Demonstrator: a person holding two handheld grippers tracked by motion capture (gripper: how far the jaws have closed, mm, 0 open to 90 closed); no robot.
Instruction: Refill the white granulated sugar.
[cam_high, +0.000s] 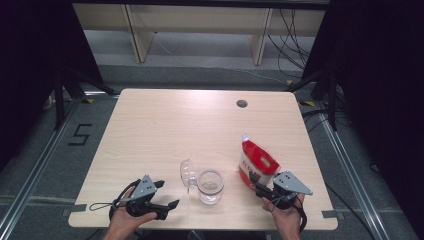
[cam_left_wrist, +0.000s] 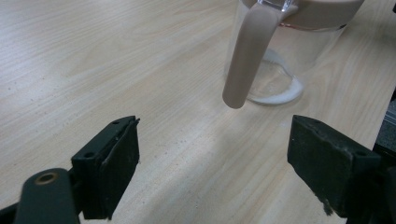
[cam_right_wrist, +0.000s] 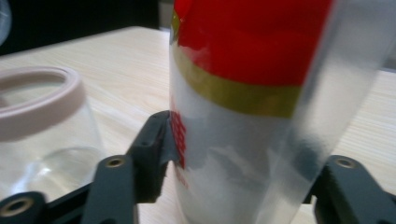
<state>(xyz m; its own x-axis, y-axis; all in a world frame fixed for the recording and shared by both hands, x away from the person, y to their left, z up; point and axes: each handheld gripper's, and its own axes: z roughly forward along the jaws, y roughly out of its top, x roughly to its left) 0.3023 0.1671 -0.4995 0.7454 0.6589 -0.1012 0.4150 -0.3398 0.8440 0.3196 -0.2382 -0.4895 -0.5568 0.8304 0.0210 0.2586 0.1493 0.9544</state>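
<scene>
Table (cam_high: 165, 130) of pale wood; left gripper (cam_high: 162, 195) spread, right gripper (cam_high: 257, 182) pinching pouch (cam_high: 257, 161).

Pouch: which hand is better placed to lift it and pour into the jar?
Right. The right tool already has its jaws around the pouch, beside the open jar. The left tool is open over bare table on the jar's far side, holding nothing.

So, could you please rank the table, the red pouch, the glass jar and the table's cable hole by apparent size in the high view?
1. Table
2. Red pouch
3. Glass jar, only slightly smaller than the pouch
4. Cable hole
</scene>
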